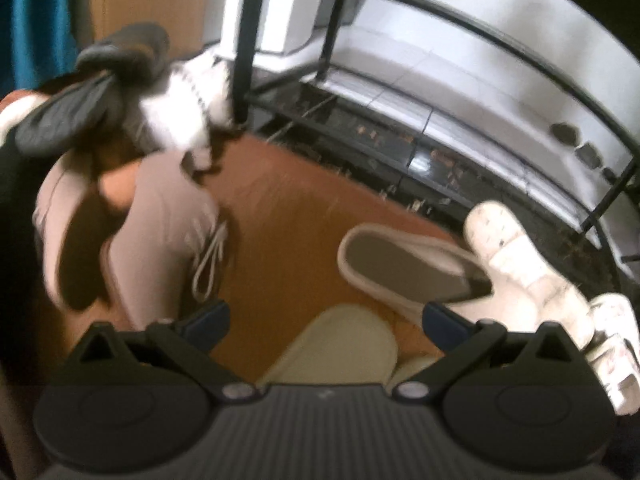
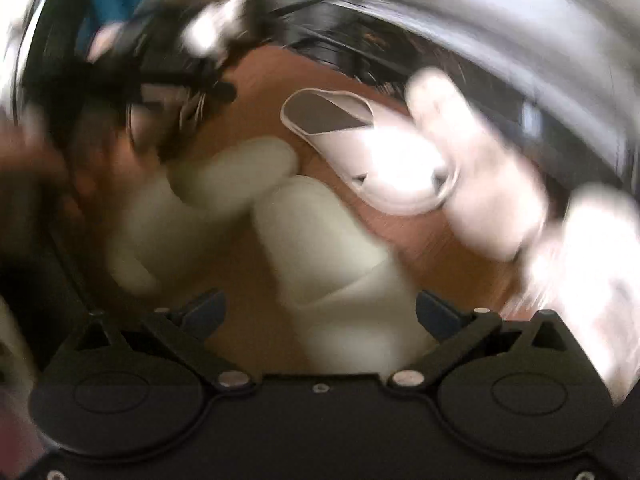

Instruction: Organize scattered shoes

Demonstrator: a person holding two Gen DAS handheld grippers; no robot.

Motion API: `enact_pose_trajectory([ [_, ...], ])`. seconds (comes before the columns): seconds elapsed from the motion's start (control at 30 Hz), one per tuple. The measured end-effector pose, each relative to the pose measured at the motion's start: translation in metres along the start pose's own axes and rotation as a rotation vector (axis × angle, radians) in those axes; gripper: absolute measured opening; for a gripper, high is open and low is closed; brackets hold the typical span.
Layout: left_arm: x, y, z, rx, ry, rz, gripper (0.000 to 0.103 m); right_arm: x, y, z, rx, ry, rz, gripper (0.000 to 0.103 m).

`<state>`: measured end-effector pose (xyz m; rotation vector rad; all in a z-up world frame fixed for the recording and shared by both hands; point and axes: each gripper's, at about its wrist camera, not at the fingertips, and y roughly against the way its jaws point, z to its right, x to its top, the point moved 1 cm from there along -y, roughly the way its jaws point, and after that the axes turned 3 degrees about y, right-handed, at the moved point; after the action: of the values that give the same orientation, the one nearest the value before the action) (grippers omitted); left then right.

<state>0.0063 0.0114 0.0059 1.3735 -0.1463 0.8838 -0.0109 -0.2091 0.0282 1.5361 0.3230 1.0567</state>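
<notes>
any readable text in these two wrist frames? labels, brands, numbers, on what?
None readable in either view.
White sneaker: dark specks on the sole, too blurred to tell if they are print.
White shoe at the right edge: faint pinkish marks, too blurred to read.
Grey-lined slipper, cream slippers, black rack: no markings visible.
Right wrist view: motion-blurred throughout.

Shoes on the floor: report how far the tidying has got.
Done: nothing visible; the black rack has no shoes on the shelves in view. In hand: nothing; the left gripper and right gripper are both open and empty above the pile. Left: the white slipper, the cream slippers, the white sneaker and the beige sneaker all lie scattered on the wooden floor.
</notes>
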Motion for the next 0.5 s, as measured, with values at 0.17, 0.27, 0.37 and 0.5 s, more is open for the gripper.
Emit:
enact_pose_trajectory([
  [0.17, -0.003, 0.014, -0.010, 0.008, 0.107, 0.060, 0.102, -0.004, -0.034, 0.011, 0.105, 0.101, -0.083, 0.103],
  [0.27, -0.001, 0.013, -0.011, 0.020, 0.101, 0.080, 0.102, -0.003, -0.048, 0.015, 0.094, 0.134, -0.096, 0.103],
  [0.37, -0.004, 0.006, -0.012, 0.020, 0.090, 0.050, 0.102, 0.000, -0.058, 0.020, 0.083, 0.167, -0.100, 0.103],
  [0.5, -0.007, -0.002, -0.009, 0.034, 0.065, 0.021, 0.102, 0.001, -0.078, 0.026, 0.115, 0.136, -0.136, 0.103],
])
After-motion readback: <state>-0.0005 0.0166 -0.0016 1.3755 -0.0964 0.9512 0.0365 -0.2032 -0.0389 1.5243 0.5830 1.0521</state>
